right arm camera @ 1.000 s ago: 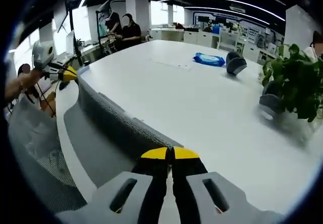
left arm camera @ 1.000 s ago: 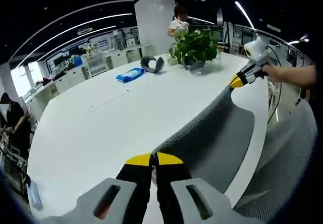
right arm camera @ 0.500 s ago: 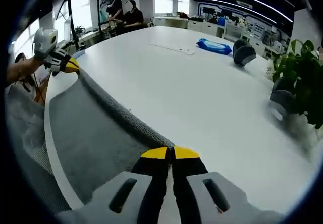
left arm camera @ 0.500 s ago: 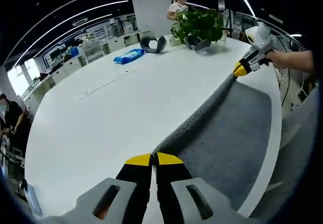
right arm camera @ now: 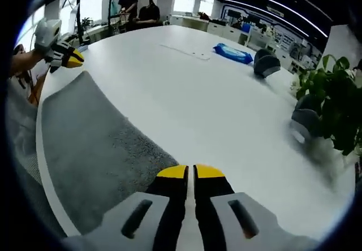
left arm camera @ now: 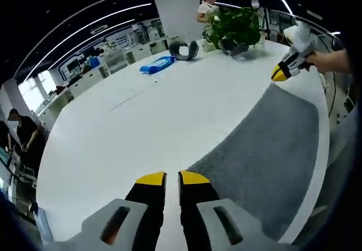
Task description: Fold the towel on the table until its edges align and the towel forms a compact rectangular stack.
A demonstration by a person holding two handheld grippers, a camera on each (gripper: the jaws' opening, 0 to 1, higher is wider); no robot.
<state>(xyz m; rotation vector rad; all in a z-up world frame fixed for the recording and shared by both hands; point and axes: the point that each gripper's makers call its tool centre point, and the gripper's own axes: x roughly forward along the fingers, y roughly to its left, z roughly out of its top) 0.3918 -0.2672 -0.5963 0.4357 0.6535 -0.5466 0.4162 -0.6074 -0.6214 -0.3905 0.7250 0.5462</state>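
Left gripper view: flat grey terry towel stretches lengthwise from slightly parted, empty left gripper toward right gripper, whose grip I cannot tell.

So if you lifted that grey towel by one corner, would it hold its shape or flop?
Probably flop: the towel lies flat, moulded to the table. Its fuzzy pile suggests soft cloth that is easy to pinch and unlikely to slip much.

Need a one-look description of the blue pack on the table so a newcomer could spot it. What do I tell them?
Start at the big white oval table and look to its far side, away from the grey towel lying flat at the near edge. There, beside a dark grey curved headrest-like object and the green potted plant, lies the flat blue plastic pack. It is the one bright blue item on the tabletop.
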